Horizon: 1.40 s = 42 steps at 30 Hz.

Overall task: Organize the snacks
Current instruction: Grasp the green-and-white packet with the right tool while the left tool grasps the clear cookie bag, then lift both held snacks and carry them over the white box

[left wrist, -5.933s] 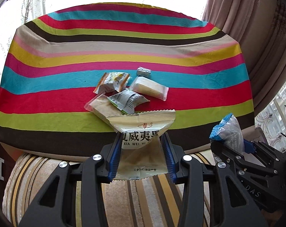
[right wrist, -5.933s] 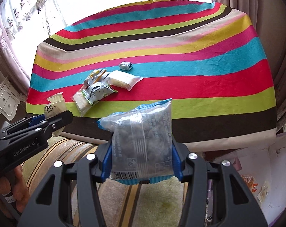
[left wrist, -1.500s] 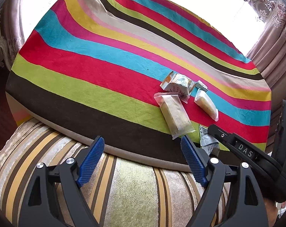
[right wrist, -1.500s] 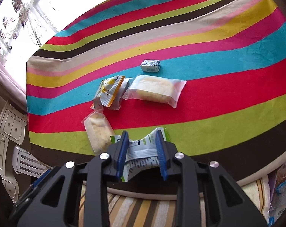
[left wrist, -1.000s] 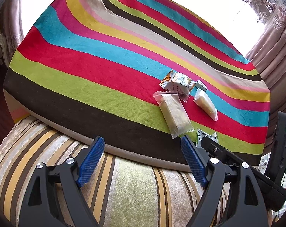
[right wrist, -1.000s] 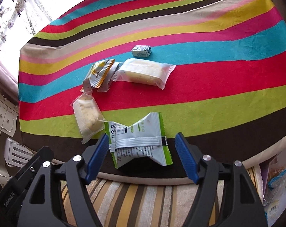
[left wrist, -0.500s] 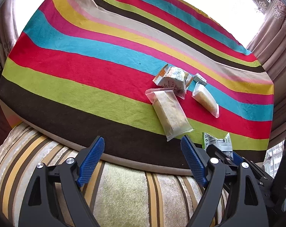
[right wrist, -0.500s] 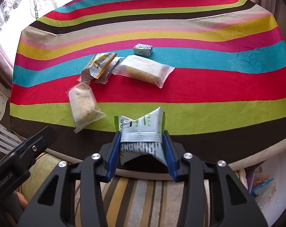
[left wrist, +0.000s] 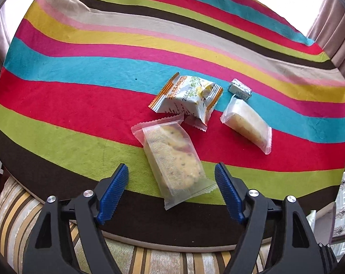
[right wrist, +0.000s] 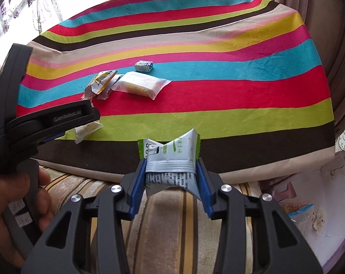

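My left gripper is open, its jaws on either side of a clear-wrapped biscuit packet lying at the near edge of the striped cloth. Behind it lie an orange-edged snack packet, a clear packet with a pale cake and a small silver-blue candy. My right gripper is shut on a white and green snack packet, held above the sofa edge in front of the cloth. The left gripper shows at the left of the right wrist view, over the biscuit packet.
The striped cloth covers a table; a striped sofa runs along its near side. A container with packets stands at lower right in the right wrist view. Curtains hang at the right.
My left gripper has moved forward so its open jaws flank the biscuit packet. My right gripper has pulled back from the table with the white and green packet in it.
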Motion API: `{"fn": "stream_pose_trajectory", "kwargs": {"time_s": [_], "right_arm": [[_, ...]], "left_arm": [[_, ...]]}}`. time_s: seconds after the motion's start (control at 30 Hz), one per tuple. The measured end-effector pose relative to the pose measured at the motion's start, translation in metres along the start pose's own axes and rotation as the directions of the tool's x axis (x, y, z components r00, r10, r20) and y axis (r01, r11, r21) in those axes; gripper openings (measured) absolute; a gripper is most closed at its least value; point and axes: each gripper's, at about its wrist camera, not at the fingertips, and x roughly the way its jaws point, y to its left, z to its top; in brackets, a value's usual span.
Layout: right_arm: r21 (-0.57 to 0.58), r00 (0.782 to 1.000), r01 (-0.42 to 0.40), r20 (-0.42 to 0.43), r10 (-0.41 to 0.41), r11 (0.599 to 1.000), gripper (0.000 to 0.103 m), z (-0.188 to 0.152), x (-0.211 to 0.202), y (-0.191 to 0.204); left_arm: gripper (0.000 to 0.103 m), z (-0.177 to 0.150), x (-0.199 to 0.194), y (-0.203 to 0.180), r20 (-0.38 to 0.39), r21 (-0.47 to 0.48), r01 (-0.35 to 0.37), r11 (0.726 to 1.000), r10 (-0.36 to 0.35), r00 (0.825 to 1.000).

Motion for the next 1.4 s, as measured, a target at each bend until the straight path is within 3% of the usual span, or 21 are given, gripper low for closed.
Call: {"fn": "stream_pose_trajectory", "kwargs": {"time_s": [0.17,0.33,0.43,0.73,1.0,1.23,1.4], "right_arm": [[-0.002,1.0,0.002,0.009,-0.002,1.0,0.043,-0.004,-0.005,-0.003],[0.001,1.0,0.004,0.015,-0.004,1.0,0.043,-0.007,-0.009,-0.006],[0.005,1.0,0.004,0.018,-0.004,1.0,0.043,-0.009,-0.012,-0.008],[0.031,0.999,-0.004,0.033,0.003,1.0,0.043,-0.013,-0.02,-0.019],[0.078,0.999,-0.003,0.05,-0.001,0.997,0.043,-0.018,-0.033,-0.045],[0.143,0.998,0.02,0.06,-0.029,0.99,0.043,-0.028,-0.044,-0.085],[0.205,0.995,0.068,0.055,-0.081,0.976,0.043,-0.041,-0.048,-0.126]], "left_arm": [[0.07,0.0,0.009,-0.019,-0.009,0.104,-0.092,0.99,0.093,0.996],[0.042,-0.005,0.003,-0.03,0.008,0.176,-0.075,0.982,0.075,0.997],[0.036,-0.008,0.0,-0.028,0.007,0.171,-0.061,0.983,0.06,0.998],[0.034,-0.02,-0.02,-0.022,0.03,0.134,0.036,0.99,-0.041,0.999],[0.034,-0.041,-0.053,-0.038,0.075,0.174,0.125,0.977,-0.14,0.987],[0.034,-0.065,-0.074,-0.084,0.047,0.277,0.232,0.933,-0.254,0.966],[0.034,-0.092,-0.082,-0.126,-0.01,0.371,0.294,0.881,-0.313,0.95]]}}
